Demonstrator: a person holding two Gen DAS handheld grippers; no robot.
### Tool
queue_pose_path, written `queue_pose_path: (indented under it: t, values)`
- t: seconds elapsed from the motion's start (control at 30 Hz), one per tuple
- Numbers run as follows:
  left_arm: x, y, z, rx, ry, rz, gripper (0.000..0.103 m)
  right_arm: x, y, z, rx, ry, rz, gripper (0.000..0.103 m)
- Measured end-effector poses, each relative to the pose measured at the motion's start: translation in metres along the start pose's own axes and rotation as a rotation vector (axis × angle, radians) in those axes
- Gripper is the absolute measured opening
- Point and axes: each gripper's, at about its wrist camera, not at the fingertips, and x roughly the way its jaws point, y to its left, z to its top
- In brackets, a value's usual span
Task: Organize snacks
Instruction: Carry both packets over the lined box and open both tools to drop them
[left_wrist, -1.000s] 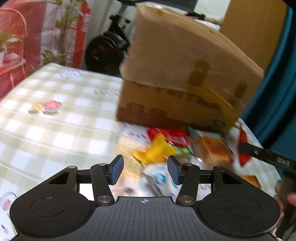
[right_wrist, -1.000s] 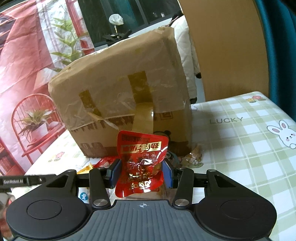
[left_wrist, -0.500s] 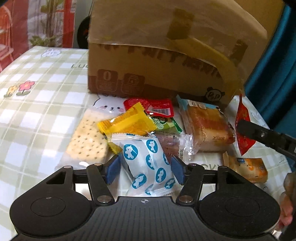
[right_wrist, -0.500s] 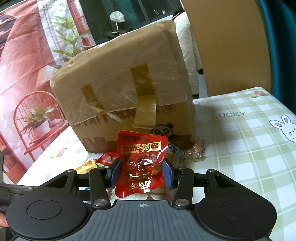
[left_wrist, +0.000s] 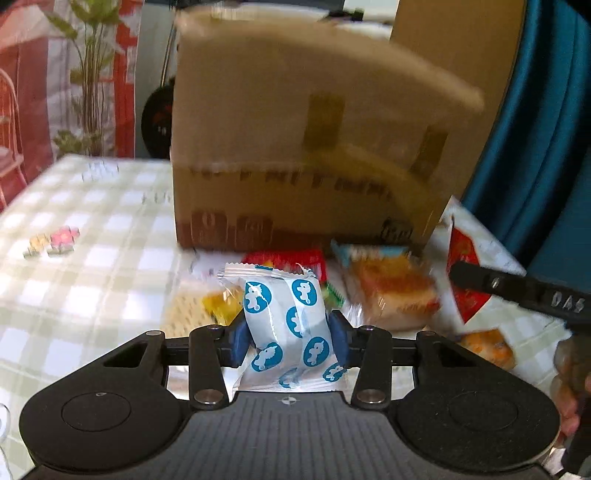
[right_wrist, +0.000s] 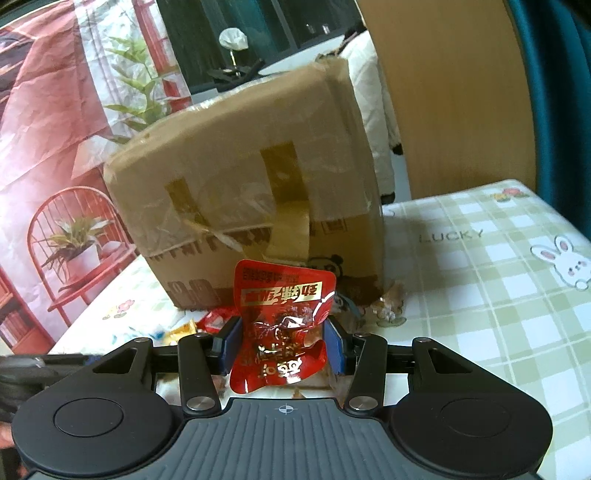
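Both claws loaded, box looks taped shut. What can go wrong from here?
1. The left claw is closing on the white blue-dotted wrapper; the slick film may slip.
2. The right claw pinches the red foil pouch low, so it may flop.
3. The taped brown cardboard box shows no opening.

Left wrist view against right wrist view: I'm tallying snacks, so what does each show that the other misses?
Only the left wrist view shows the white packet with blue dots, with the left gripper closing on it, and the bread packet. Only the right wrist view shows the bunny print on the tablecloth. Both show the cardboard box and the red packet in the right gripper.
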Motion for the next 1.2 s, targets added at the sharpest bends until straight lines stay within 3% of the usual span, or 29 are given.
queue_pose_path:
  t: [0.27, 0.47, 0.6, 0.83, 1.03, 1.1, 1.2]
  values:
    - [-0.044, -0.003, 0.054, 0.033, -0.174, -0.021, 0.046, -0.028, 0.016, 0.033, -0.051, -0.102, 0.024, 0.043]
    - [-0.049, -0.009, 0.124, 0.038, -0.287, -0.058, 0.046, -0.035, 0.031, 0.102, -0.123, -0.217, 0.050, 0.043]
    - [-0.030, -0.018, 0.172, 0.069, -0.332, -0.054, 0.047, -0.014, 0.034, 0.155, -0.163, -0.268, 0.030, 0.043]
    - [0.020, -0.020, 0.220, 0.044, -0.313, -0.019, 0.047, 0.038, 0.026, 0.210, -0.157, -0.268, -0.015, 0.043]
    - [0.045, -0.019, 0.226, 0.067, -0.267, 0.009, 0.047, 0.071, 0.026, 0.207, -0.164, -0.218, -0.048, 0.046]
    - [0.049, -0.014, 0.225, 0.053, -0.250, 0.009, 0.048, 0.077, 0.024, 0.204, -0.155, -0.205, -0.052, 0.056]
    - [0.047, -0.006, 0.223, 0.030, -0.247, 0.009, 0.065, 0.078, 0.025, 0.199, -0.166, -0.189, -0.064, 0.065]
